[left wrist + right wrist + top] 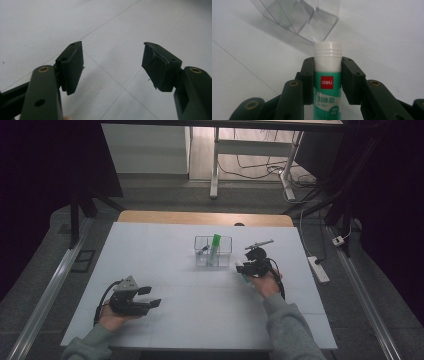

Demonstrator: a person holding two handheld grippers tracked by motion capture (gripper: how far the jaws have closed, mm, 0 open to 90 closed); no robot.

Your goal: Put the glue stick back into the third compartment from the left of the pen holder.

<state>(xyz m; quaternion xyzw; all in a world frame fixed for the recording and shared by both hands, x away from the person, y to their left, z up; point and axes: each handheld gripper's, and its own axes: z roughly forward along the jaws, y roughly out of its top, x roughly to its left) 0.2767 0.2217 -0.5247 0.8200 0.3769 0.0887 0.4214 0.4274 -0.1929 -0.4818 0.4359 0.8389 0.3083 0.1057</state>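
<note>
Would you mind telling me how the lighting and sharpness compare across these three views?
High view: dark at the edges, the white table evenly lit, small things soft. Left gripper view: the left gripper has dark jaws that cast soft shadows, with a bright washed-out upper corner. Right gripper view: the glue stick label is sharp between the right gripper jaws, while the clear organizer behind looks slightly soft.

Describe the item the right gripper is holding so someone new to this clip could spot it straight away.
On the white table, look just right of the clear organizer near the middle. There the right gripper clamps a glue stick. It has a green label with a red logo and a white ribbed cap, unlike the bright green marker standing inside the organizer.
</note>
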